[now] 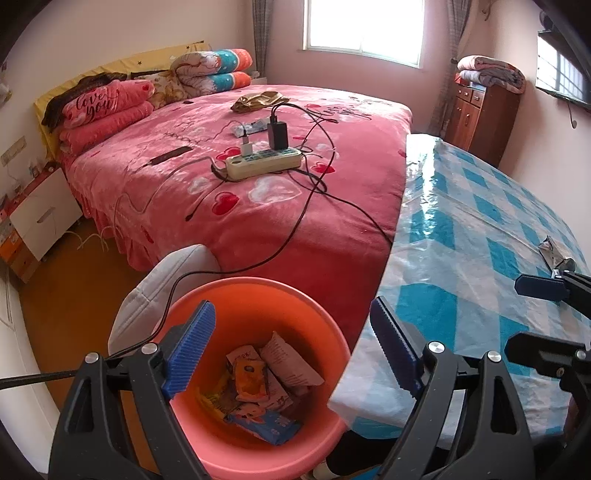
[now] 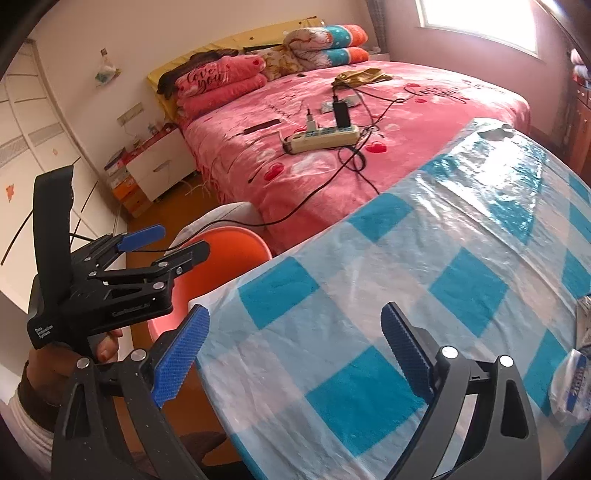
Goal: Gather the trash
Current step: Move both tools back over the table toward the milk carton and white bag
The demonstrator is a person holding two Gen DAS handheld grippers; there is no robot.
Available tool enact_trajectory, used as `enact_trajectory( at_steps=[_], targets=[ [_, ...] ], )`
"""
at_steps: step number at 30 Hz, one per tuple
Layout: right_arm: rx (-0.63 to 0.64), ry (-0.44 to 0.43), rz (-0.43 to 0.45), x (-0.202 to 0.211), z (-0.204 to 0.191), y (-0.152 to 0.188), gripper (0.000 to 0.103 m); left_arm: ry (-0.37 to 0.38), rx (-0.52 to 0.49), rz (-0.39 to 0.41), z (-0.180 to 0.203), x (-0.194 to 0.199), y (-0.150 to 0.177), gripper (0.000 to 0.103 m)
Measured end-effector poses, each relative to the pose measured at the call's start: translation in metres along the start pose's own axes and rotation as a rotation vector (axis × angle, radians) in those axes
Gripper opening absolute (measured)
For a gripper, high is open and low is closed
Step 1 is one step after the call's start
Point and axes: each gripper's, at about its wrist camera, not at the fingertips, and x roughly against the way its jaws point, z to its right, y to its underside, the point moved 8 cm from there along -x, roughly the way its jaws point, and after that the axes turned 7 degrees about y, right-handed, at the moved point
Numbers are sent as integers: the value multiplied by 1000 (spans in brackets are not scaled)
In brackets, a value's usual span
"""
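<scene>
Hanging over the orange bin [image 1: 258, 306], the left gripper [image 1: 291, 350] has its blue pads spread wide with nothing between them. Down inside the bin lie several wrappers [image 1: 258, 384], among them an orange packet, a white printed one and a blue one. The bin stands on the floor just left of the table [image 1: 480, 229], whose blue-and-white checked cloth lies under clear plastic, and a white cushion [image 1: 166, 280] leans against its far left side. The right gripper [image 2: 295, 354] hovers above the near part of the table, jaws also wide apart and empty. More trash remains on the table: a white wrapper with blue print [image 2: 570, 387] at the near right edge and a small crumpled silver wrapper [image 1: 556, 253] farther along. Beyond the table spreads the pink bed [image 1: 240, 192], carrying a power strip [image 1: 264, 164] with chargers and trailing black cables. Folded quilts and pillows [image 1: 107, 107] are stacked at its far end, below the window [image 1: 364, 26].
</scene>
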Motion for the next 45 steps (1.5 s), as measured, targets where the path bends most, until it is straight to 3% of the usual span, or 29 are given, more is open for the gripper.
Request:
enact_trajectory(
  at_steps=[26, 45],
  targets=[
    [-164, 79, 80, 57, 74, 20, 94, 63, -120, 40, 73, 18, -18, 88],
    [-354, 163, 136, 104, 156, 54, 94, 171, -293, 52, 163, 25, -25, 88]
  ],
)
